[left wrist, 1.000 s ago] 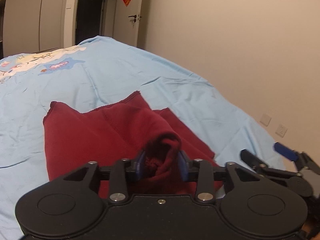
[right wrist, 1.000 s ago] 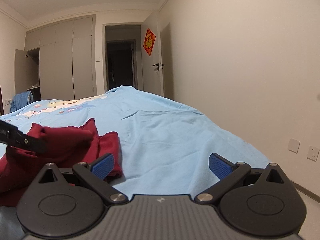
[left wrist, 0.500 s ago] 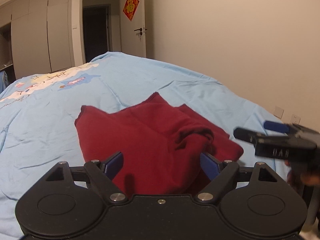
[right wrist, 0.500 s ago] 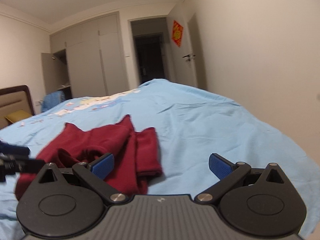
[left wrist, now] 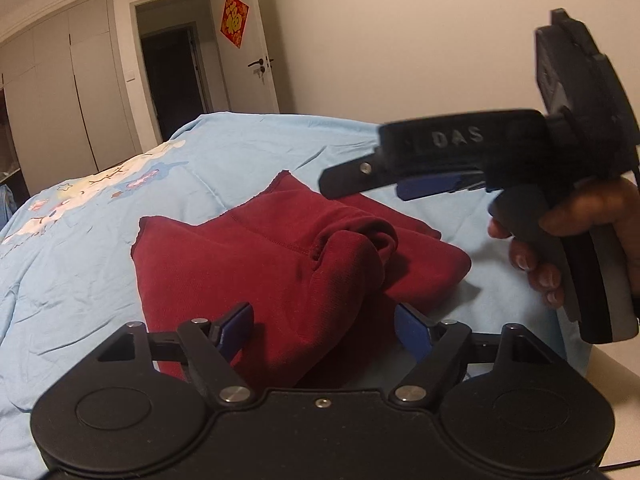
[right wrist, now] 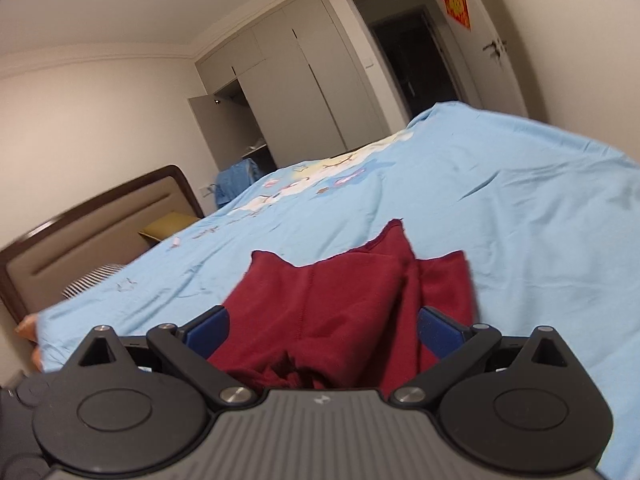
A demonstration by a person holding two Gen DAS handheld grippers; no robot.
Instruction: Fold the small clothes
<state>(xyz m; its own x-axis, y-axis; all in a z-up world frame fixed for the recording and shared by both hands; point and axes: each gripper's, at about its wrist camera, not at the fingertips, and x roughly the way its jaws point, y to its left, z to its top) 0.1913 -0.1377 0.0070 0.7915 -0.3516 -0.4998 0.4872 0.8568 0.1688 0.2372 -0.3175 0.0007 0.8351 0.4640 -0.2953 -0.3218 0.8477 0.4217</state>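
A dark red garment point(left wrist: 280, 264) lies part-folded on the light-blue bed sheet point(left wrist: 100, 264), with a bunched roll of cloth on its right side. My left gripper point(left wrist: 325, 330) is open just short of the garment's near edge, holding nothing. My right gripper point(left wrist: 372, 184), held in a hand point(left wrist: 560, 240), hovers in the air above the garment's right part. In the right wrist view the right gripper point(right wrist: 324, 330) is open, and the garment point(right wrist: 340, 300) shows between its blue pads point(right wrist: 208, 330) without being pinched.
The bed sheet point(right wrist: 480, 220) stretches far and to both sides. A brown headboard point(right wrist: 80, 232) and a striped pillow point(right wrist: 92, 280) lie to the left. Grey wardrobes point(right wrist: 288, 80) and a dark doorway point(left wrist: 176, 76) stand beyond the bed. A wall point(left wrist: 400, 40) runs along the right.
My left gripper opened, dropped the bunched cloth and drew back a little. My right gripper swung left and now hangs over the garment's right side.
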